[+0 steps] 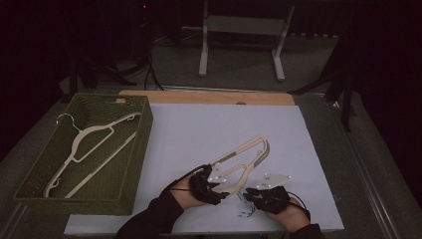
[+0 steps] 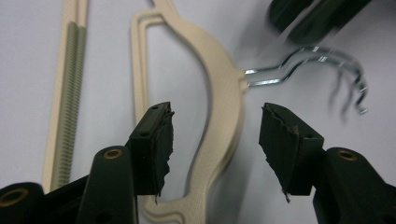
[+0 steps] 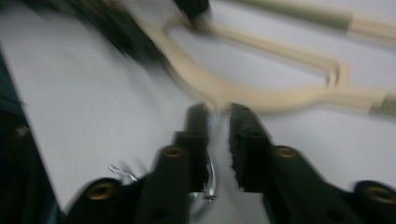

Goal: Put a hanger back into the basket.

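A beige plastic hanger [image 1: 249,149] with a metal hook lies on the white sheet [image 1: 199,124] near the front. My left gripper [image 1: 219,191] straddles its neck. In the left gripper view my left gripper [image 2: 215,109] has its jaws apart on either side of the hanger's neck [image 2: 224,121], with a gap at each pad. The hook [image 2: 322,56] curves away to the right. My right gripper [image 1: 249,194] sits at the hook end. In the blurred right gripper view, my right gripper [image 3: 219,109] shows a narrow gap with the hook wire [image 3: 211,175] along one jaw.
A green woven basket [image 1: 144,129] stands at the left of the table with a second beige hanger [image 1: 94,139] inside. A wooden board edge [image 1: 209,97] runs behind the sheet. A white stand [image 1: 204,50] is on the floor beyond.
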`<state>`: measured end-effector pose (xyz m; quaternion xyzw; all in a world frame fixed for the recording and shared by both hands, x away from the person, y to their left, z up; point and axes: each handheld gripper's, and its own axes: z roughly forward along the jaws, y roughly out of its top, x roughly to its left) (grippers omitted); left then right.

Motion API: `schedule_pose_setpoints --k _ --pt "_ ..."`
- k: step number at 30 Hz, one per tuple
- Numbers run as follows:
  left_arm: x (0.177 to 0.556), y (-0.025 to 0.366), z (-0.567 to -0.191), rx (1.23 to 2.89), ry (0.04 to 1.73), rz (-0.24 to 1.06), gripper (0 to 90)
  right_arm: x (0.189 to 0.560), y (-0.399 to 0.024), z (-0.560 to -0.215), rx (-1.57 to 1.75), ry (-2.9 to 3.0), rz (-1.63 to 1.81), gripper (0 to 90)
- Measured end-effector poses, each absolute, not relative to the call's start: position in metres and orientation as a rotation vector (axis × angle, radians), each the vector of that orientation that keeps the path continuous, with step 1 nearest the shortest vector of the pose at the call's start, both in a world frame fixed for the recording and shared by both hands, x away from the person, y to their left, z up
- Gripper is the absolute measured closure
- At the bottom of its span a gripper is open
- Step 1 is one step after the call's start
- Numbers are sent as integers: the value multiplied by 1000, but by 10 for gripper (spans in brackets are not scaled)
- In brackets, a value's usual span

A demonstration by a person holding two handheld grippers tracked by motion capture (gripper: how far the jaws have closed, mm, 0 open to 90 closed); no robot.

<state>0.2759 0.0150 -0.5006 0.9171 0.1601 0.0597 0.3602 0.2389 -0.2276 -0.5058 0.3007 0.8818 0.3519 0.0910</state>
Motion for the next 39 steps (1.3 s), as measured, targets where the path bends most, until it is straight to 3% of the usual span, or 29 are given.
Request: schedule_pose_setpoints --k 5,11,17,21,39 --pt "276 24 -497 2296 450 84 344 244 -230 -517 949 2640 1024 672" --pt "277 32 -496 2250 467 50 261 246 -228 -520 979 2630 1048 688" --pt "278 37 -494 2230 483 43 261 248 -222 -523 990 2621 1033 729" --pt "279 38 -493 2223 490 44 261 245 -217 -521 940 2601 948 869" --pt "276 14 -504 2410 409 122 324 237 -221 -482 933 2548 1058 885"
